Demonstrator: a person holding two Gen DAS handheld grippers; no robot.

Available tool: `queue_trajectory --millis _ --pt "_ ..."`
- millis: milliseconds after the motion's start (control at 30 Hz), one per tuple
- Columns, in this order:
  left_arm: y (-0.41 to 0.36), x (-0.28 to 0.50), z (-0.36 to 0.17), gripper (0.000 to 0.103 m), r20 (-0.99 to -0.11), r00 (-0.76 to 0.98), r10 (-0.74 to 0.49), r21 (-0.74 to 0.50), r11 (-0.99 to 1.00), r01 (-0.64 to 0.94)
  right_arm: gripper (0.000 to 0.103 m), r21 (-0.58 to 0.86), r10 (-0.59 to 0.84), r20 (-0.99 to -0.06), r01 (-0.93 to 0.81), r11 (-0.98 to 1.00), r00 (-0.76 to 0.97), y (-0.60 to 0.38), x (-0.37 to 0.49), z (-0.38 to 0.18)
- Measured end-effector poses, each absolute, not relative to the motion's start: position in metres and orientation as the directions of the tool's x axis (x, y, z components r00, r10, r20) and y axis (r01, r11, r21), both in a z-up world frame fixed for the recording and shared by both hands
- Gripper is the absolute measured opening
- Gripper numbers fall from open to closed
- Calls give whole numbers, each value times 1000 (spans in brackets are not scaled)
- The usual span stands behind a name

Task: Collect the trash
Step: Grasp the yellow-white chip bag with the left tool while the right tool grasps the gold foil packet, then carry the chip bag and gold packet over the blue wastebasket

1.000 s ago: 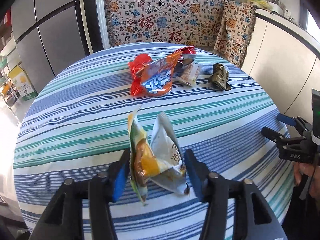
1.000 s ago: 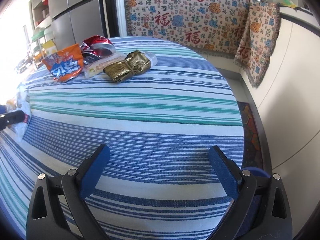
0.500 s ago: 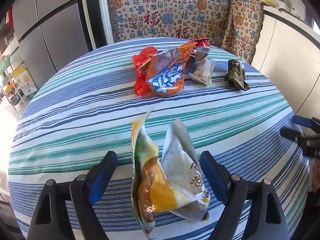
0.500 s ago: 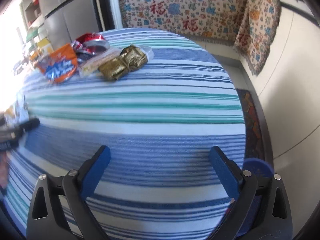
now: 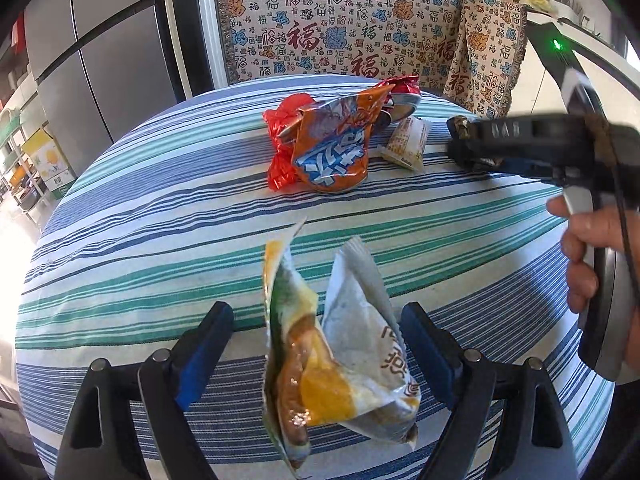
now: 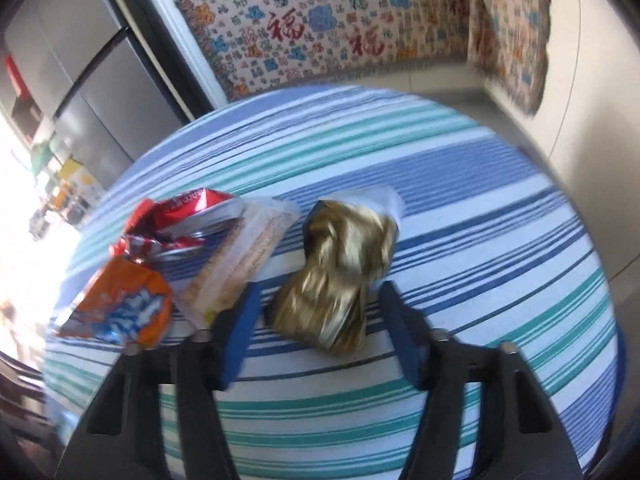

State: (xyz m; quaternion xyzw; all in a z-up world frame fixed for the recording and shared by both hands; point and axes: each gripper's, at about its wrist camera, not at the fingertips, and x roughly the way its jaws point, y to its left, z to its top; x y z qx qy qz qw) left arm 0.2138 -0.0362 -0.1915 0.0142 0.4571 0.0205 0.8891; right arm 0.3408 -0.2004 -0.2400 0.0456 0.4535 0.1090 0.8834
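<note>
Since half a second ago the right gripper (image 6: 318,334) has swung across the striped-cloth worktop (image 6: 500,208) and now straddles the crumpled gold-brown foil wrapper (image 6: 340,276), which sits at the centre of its frame, lying on the cloth between the blue pads. Its fingers are spread, with a gap showing on both sides of the foil, so nothing is gripped yet. The left gripper (image 5: 318,354) also stands open, and the yellow-and-white snack bag (image 5: 340,364) stands crumpled between its fingers, touching neither as far as I can tell.

To do this step well, the right gripper should probably settle lower so the pads meet the foil's thick middle, then close slowly; crinkled foil may slip or spring out.

Readable writing: the orange chip bag (image 5: 334,148) at upper centre carries large blue-and-white lettering I cannot make out, the right gripper's body (image 5: 516,140) shows "DAS" upside down, and the patterned wall cloth (image 5: 340,20) repeats the red character 福.
</note>
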Motion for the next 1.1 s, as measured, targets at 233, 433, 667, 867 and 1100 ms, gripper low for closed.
queue_trajectory --millis 233,433,667,867,1100 --pt "-36 213 -191 88 -812 582 50 43 999 -25 47 86 336 -798 -458 885 500 -215 265 -240" --pt "-36 212 -191 89 -812 581 54 48 998 -27 54 24 342 -789 -530 848 511 -213 217 -245" --pt "-35 212 -190 89 -813 580 44 40 999 -20 75 10 298 -782 -467 884 548 -209 228 -251" --pt "-23 202 -189 89 -815 579 26 44 999 16 81 7 288 -777 -450 893 560 -214 226 -249" --pt "1 171 -186 89 -822 568 31 38 999 2 82 24 298 -783 -452 892 546 -218 224 -247"
